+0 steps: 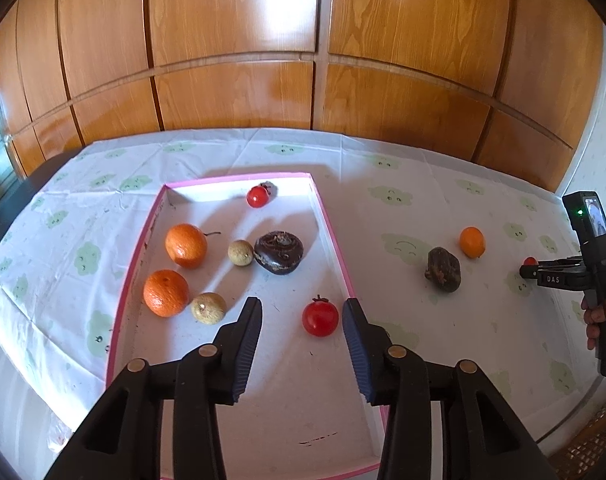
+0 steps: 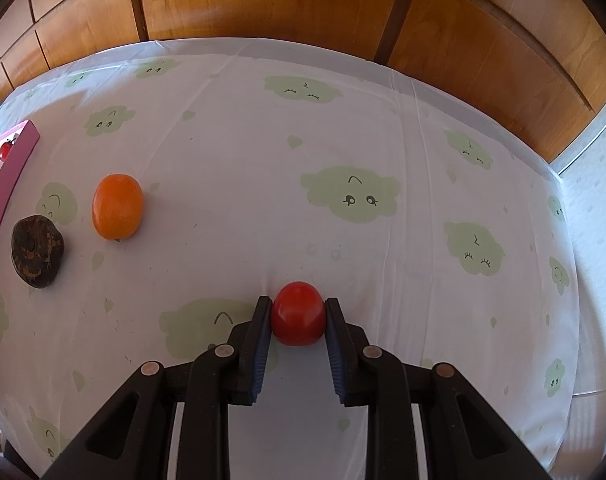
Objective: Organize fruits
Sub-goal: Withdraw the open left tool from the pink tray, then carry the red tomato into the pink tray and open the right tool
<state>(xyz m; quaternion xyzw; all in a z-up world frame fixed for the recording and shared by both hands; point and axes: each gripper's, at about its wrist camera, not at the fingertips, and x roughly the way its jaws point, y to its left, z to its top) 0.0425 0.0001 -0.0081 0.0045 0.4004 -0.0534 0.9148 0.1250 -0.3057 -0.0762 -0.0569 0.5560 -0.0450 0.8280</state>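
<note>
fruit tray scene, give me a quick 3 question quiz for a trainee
1. True or false: the left tool is clamped on the red tomato in the pink-edged tray.
2. Which item does the right tool grip? A) a small orange fruit B) a small red tomato C) a dark brown fruit
3. Fill in: apart from the gripped one, ___ fruits lie on the tablecloth outside the tray.

Key
1. False: its pads stand apart from the tomato, which rests on the tray floor.
2. B: the small red tomato.
3. Two: the small orange fruit and the dark brown fruit.
</note>
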